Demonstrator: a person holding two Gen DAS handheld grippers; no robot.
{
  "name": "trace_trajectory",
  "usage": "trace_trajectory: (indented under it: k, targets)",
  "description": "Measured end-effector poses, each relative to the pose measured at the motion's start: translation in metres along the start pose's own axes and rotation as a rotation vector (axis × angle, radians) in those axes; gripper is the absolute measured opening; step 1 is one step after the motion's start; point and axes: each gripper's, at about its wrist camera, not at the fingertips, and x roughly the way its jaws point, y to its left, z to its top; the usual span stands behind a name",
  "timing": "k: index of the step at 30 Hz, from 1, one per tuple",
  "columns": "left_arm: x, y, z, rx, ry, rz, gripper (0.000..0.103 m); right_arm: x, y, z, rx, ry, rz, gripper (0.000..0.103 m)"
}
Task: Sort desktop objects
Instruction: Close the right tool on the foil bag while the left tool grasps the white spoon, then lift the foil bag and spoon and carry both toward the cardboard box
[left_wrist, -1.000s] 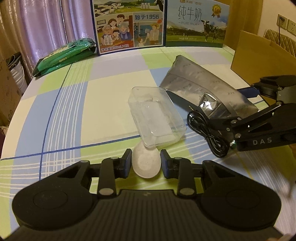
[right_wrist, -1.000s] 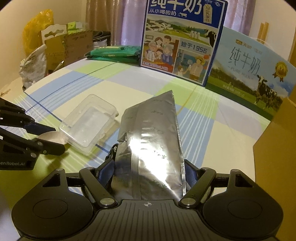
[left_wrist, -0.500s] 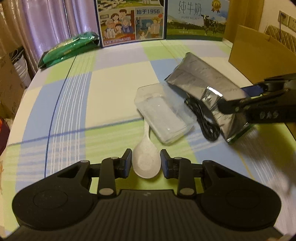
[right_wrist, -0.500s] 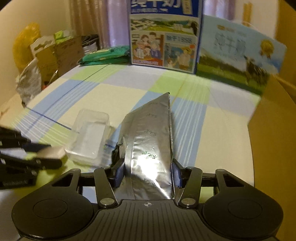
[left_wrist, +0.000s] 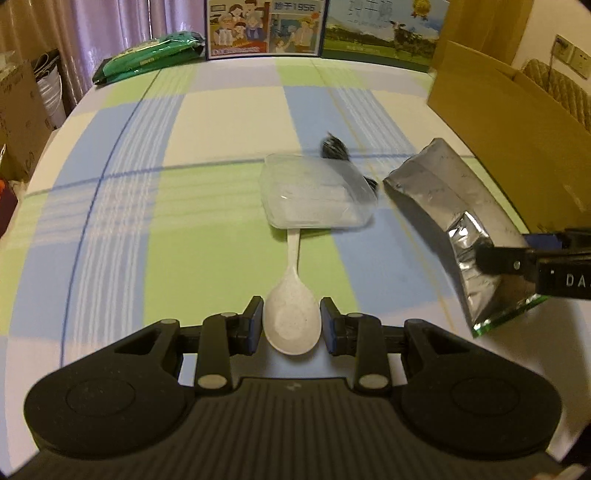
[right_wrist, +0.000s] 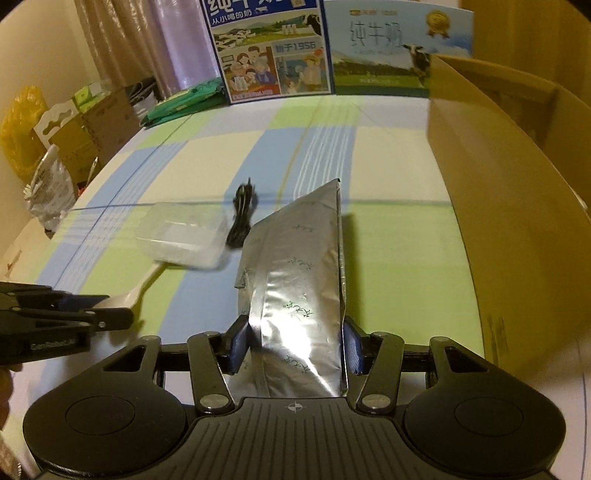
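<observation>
My left gripper (left_wrist: 291, 317) is shut on the bowl of a white spoon (left_wrist: 293, 291); the handle points away, and its tip meets the near edge of a clear plastic container (left_wrist: 317, 195). To the right, my right gripper (right_wrist: 295, 350) is shut on the lower end of a silver foil pouch (right_wrist: 299, 280), held tilted above the checked tablecloth. In the left wrist view the same pouch (left_wrist: 439, 192) hangs from the right gripper (left_wrist: 517, 247). A coiled black cable (right_wrist: 242, 214) lies just behind the container. The right wrist view also shows the left gripper (right_wrist: 114, 308) with the spoon (right_wrist: 138, 290).
An open cardboard box (right_wrist: 498, 206) stands along the table's right side. Two milk cartons (right_wrist: 273, 51) stand at the far edge, with green packets (left_wrist: 147, 55) at the far left. More boxes and bags (right_wrist: 55, 147) sit beyond the table's left edge.
Both grippers have drawn back and up. The pouch has come off the cable, which now lies uncovered. The spoon has slid out from beside the container.
</observation>
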Motion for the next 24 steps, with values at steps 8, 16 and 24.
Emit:
trace_trajectory:
  k: [8, 16, 24]
  targets:
    - [-0.022, -0.030, -0.033, 0.009, -0.030, -0.009, 0.039, -0.028, 0.005, -0.032, 0.010, -0.030, -0.003, 0.060]
    - [-0.020, -0.045, -0.038, 0.158, -0.048, 0.076, 0.052, -0.018, 0.003, -0.033, -0.017, -0.045, -0.033, 0.083]
    - [-0.016, -0.047, -0.040, 0.201, -0.016, 0.046, 0.029, -0.015, -0.002, -0.030, 0.021, -0.050, -0.005, 0.083]
